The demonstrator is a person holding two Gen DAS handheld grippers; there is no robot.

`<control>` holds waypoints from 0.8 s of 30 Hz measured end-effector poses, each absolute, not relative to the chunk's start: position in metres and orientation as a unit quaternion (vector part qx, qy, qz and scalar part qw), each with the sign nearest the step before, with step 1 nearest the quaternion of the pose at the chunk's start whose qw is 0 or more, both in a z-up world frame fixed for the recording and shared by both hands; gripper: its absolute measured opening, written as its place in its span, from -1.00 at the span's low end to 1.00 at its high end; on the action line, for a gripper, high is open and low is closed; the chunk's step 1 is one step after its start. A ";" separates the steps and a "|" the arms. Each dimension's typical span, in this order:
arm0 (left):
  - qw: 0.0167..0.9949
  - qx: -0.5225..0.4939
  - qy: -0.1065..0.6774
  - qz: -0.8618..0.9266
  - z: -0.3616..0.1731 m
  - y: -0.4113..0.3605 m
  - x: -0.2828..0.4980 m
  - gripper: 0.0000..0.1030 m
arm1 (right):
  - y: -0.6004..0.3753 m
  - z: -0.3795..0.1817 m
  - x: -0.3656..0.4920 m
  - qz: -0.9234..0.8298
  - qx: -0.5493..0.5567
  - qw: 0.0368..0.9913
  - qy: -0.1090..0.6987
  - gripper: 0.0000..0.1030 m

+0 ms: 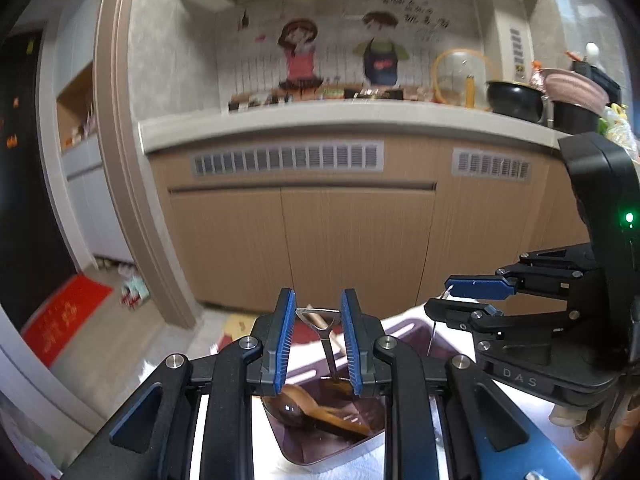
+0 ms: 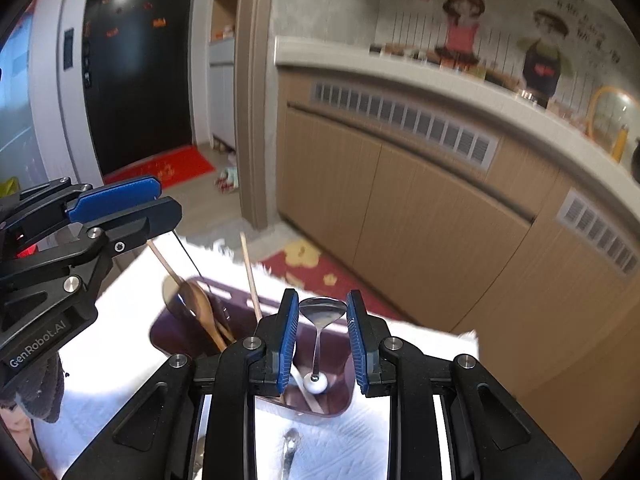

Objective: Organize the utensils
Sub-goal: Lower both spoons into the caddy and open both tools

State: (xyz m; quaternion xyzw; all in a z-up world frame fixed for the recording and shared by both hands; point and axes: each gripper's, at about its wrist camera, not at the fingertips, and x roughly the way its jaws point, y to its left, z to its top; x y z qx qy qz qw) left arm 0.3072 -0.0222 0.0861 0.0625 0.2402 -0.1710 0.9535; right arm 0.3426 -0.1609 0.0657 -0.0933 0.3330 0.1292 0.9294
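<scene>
we hold a metal utensil [image 1: 319,322] in the left gripper [image 1: 318,340], its wide triangular end pinched across between the blue pads [image 1: 283,340] and its thin stem dropping into the purple bin [image 1: 320,446] just below the jaws. a wooden spoon [image 1: 320,406] lies in that bin, under the jaws.

our right gripper [image 2: 322,340] clamps a metal spoon [image 2: 322,310] by its bowl, which spans the narrow gap between the pads [image 2: 288,340]; the handle hangs down to a white knob [image 2: 315,385] over the bin [image 2: 176,338]. wooden spoons [image 2: 198,304] and a chopstick [image 2: 251,276] lean in the bin to the left of these jaws. another metal spoon [image 2: 290,450] lies on the white cloth [image 2: 120,320] covering the bench, beneath the jaws.
</scene>
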 end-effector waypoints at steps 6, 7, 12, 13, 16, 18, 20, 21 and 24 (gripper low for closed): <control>0.942 0.045 0.284 -0.172 0.044 -0.014 0.318 -0.59 | -0.158 0.023 0.356 0.141 -0.095 0.914 0.369 -0.50; 0.941 0.045 0.288 -0.169 0.040 -0.013 0.319 -0.59 | -0.157 0.017 0.358 0.144 -0.093 0.911 0.375 -0.50; 0.938 0.037 0.305 -0.161 0.026 -0.009 0.318 -0.46 | -0.153 0.004 0.354 0.145 -0.107 0.911 0.370 -0.49; 0.938 0.036 0.307 -0.159 0.024 -0.007 0.317 -0.35 | -0.152 0.004 0.350 0.148 -0.111 0.912 0.365 -0.48; 0.941 0.028 0.302 -0.148 0.026 -0.003 0.310 -0.16 | -0.148 0.007 0.338 0.151 -0.121 0.917 0.349 -0.47; 0.944 0.020 0.297 -0.143 0.029 0.002 0.300 -0.04 | -0.149 0.013 0.327 0.148 -0.122 0.921 0.338 -0.45; 0.946 0.011 0.292 -0.139 0.032 0.009 0.289 0.11 | -0.154 0.019 0.314 0.144 -0.114 0.926 0.330 -0.38; 0.947 0.008 0.290 -0.138 0.033 0.012 0.283 0.19 | -0.157 0.022 0.307 0.142 -0.111 0.928 0.326 -0.29; 0.945 0.003 0.294 -0.140 0.033 0.017 0.263 0.29 | -0.165 0.022 0.283 0.128 -0.110 0.934 0.316 -0.02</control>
